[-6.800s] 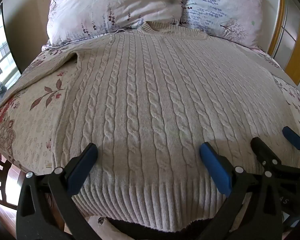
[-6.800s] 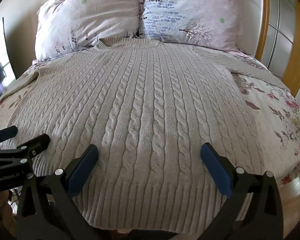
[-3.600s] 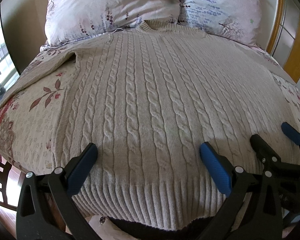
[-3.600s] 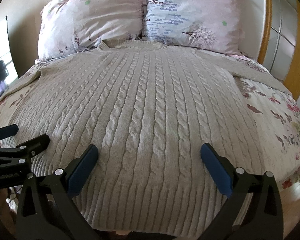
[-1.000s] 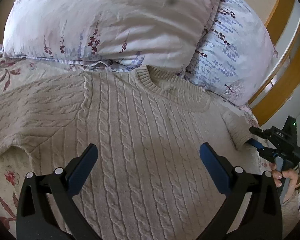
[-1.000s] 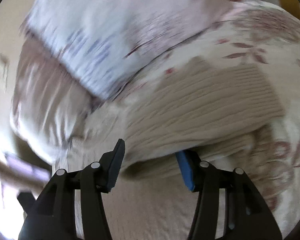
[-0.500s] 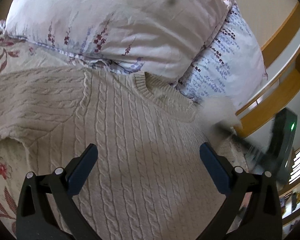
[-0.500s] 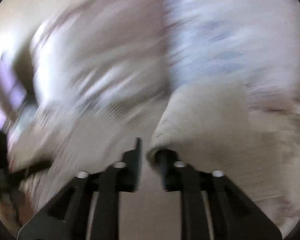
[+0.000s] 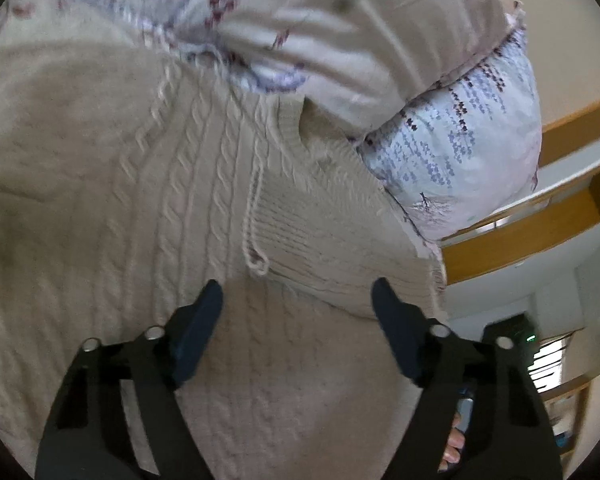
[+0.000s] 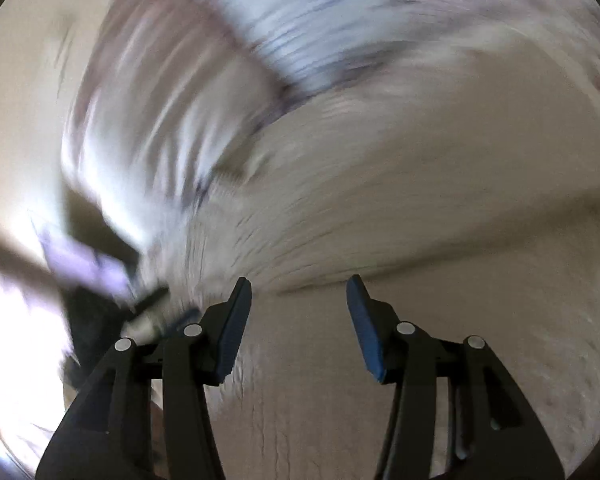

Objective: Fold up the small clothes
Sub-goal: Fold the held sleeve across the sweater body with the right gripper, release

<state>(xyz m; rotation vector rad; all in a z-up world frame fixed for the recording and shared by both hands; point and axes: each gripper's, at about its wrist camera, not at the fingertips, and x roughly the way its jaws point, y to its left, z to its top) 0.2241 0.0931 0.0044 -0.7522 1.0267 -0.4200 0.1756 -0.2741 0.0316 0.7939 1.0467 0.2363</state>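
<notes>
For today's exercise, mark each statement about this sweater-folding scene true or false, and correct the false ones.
1. The sweater is cable-knit and beige. True.
2. One sleeve lies folded over the sweater's body. True.
3. The left gripper is clamped on the collar. False: its jaws stand apart just below the folded sleeve, gripping nothing, though they have just been closing.
4. The sweater lies on a wooden floor. False: it lies on a bed against two floral pillows.
5. The right gripper is fully shut. False: its jaws are apart.
</notes>
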